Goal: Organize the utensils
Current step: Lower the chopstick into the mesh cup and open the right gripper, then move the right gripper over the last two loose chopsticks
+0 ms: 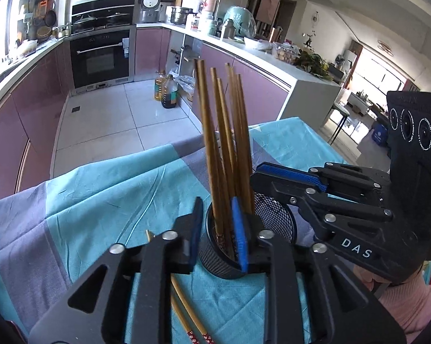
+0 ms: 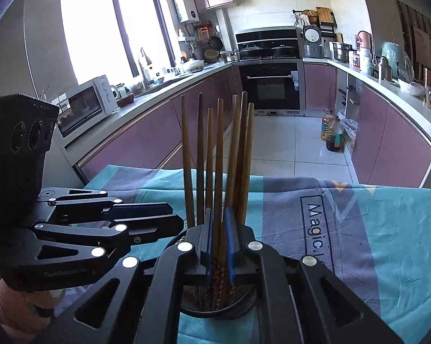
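loose chopsticks [image 1: 186, 312] cut off by frame edge, mesh holder [image 2: 218, 301] base behind gripper
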`<state>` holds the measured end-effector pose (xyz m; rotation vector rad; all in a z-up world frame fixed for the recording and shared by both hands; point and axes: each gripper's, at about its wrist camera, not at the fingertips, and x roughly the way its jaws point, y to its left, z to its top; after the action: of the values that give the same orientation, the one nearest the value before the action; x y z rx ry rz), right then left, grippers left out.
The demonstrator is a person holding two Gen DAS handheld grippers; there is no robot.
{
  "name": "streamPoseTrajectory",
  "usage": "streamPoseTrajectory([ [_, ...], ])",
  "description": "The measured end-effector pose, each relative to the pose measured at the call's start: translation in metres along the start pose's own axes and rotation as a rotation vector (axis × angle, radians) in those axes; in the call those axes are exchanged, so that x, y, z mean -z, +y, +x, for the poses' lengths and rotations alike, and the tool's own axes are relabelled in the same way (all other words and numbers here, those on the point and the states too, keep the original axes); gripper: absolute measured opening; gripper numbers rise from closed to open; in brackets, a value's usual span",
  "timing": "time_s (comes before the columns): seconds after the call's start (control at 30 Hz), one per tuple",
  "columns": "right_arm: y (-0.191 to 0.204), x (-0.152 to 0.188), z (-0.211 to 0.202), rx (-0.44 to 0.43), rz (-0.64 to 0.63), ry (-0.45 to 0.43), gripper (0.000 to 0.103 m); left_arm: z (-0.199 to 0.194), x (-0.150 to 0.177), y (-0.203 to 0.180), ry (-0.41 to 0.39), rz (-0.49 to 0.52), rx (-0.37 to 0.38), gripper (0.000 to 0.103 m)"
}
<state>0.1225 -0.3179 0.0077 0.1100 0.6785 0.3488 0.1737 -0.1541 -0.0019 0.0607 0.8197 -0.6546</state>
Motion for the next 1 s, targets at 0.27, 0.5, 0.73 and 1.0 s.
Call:
streamPoseTrajectory([
  [0.27,0.006,0.008,-0.018,-0.027,-0.005,-0.043,0.02,-0.028,0.019,0.009,-0.101,-0.026,-0.04,0.033],
  [0.5,0.035,0.029,-0.044,-0.099,-0.102,-0.077,0.029,-0.06,0.057,0.017,-0.161,-0.016,-0.093,0.04],
  [0.73,0.07,0.072,-0.025,-0.163,-0.186,0.054,0.029,-0.056,0.105,0.032,-0.071,-0.031,-0.119,0.038],
  [1.0,0.075,0.106,0.025,-0.18,-0.106,0.22,0.028,-0.029,0.155,0.043,0.063,-0.062,-0.112,0.031],
])
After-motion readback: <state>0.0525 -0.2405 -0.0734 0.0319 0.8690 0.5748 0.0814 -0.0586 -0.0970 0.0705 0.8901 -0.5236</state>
